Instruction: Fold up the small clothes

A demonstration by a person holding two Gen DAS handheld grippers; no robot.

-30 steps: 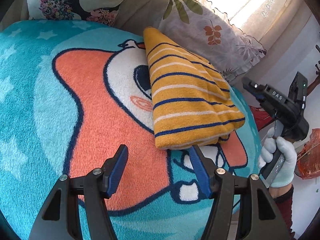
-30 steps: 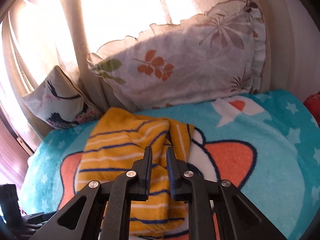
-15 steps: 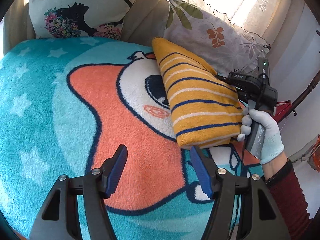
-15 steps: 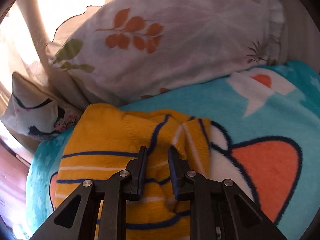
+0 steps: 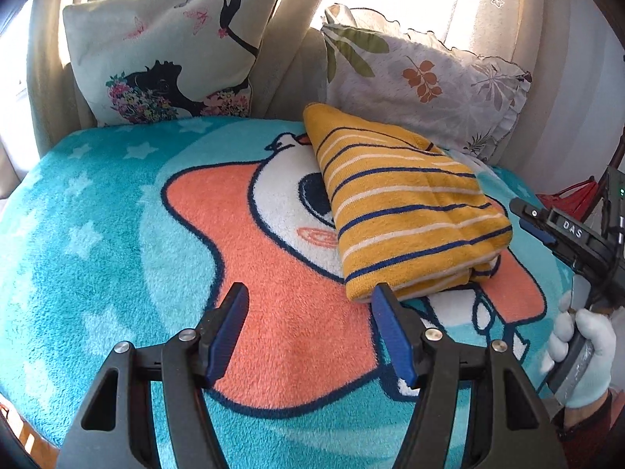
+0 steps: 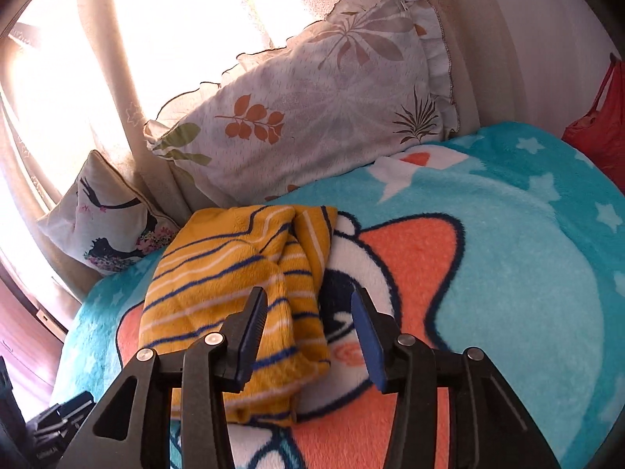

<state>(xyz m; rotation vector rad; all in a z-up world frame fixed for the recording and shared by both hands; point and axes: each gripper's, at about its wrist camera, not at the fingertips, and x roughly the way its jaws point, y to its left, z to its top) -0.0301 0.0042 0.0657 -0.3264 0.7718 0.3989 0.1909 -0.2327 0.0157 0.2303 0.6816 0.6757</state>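
Folded garment (image 5: 406, 211): yellow knit with navy and white stripes, lying on a fleece blanket (image 5: 117, 234). The blanket is turquoise with pale stars and a large orange, white and navy cartoon figure. The garment sits toward the far right part of the blanket in the left wrist view, its far end close to a leaf-print pillow (image 5: 425, 78). Its near edge shows several stacked layers.

In the right wrist view the garment (image 6: 234, 289) is less tidy: a lumpy fold ridge runs along its right side, and the near corner lies loose on the blanket.

Left gripper (image 5: 310, 332): jaws stand apart with nothing between them, only blanket showing in the gap. It hovers short of the garment's near edge; the right-hand finger tip overlaps the garment's corner in the picture, contact cannot be told.

Right gripper (image 6: 308, 326): its jaws have just been opening and now stand apart. The garment's near right corner lies in the gap below them; the pads do not press on it. In the left wrist view this gripper (image 5: 535, 222) sits off the garment's right side, clear of it, held by a gloved hand (image 5: 582, 355).

Background: a second pillow (image 5: 172, 47) printed with a dark silhouette and flowers leans at the back left against pale curtains (image 5: 293, 19), with strong light behind.
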